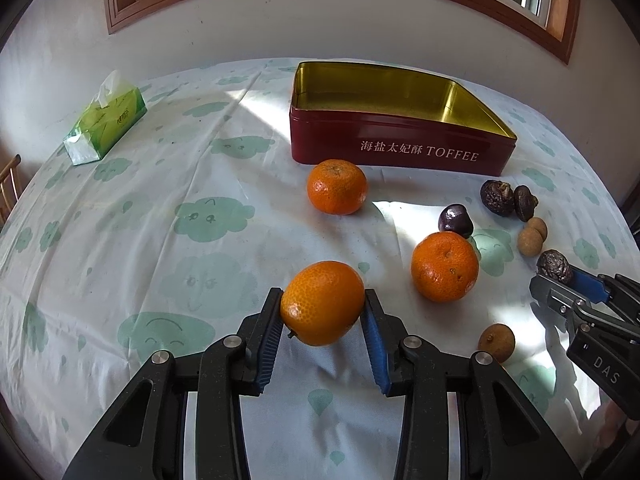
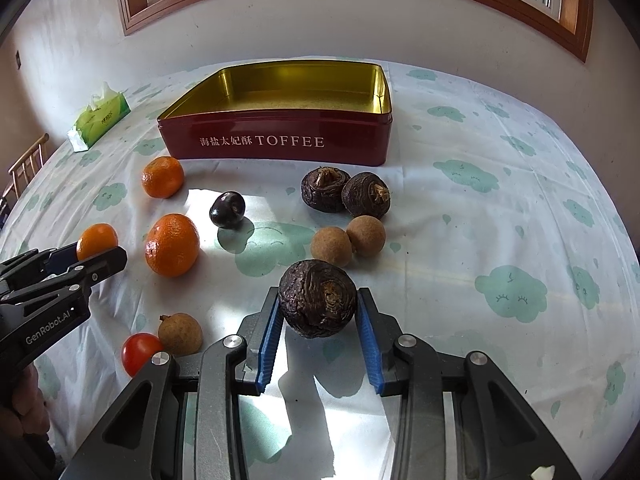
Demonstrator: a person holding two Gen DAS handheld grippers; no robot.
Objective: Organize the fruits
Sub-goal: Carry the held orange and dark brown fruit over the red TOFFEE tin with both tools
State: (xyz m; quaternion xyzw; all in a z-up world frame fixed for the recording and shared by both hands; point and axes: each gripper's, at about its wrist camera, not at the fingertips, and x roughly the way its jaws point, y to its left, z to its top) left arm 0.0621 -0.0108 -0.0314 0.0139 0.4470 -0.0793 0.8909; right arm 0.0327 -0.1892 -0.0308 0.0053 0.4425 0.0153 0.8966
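Fruits lie scattered on the desk (image 1: 168, 200) in front of the red tin (image 1: 400, 148), which sits open with its gold inside bare. The left tool (image 1: 323, 312) is clamped on an orange (image 1: 322, 304), its blue pads (image 1: 270, 332) pressed to both sides, well in front of the tin. The right tool (image 2: 318, 312) is clamped the same way on a dark wrinkled fruit (image 2: 317, 298), also well in front of the tin. Two more oranges rest on the cloth: one (image 2: 163, 177) just before the tin's front wall, another (image 2: 172, 245) nearer the tools. A dark plum (image 2: 227, 209) sits between that second orange and a touching pair of wrinkled fruits (image 2: 346, 194) near the tin's front. Just in front of those lie two tan longans (image 2: 348, 240), touching each other. A third longan (image 2: 180, 334) and a red tomato (image 2: 140, 352) lie side by side, farthest from the tin. A green tissue pack (image 1: 106, 120) stands well off to the tin's left.
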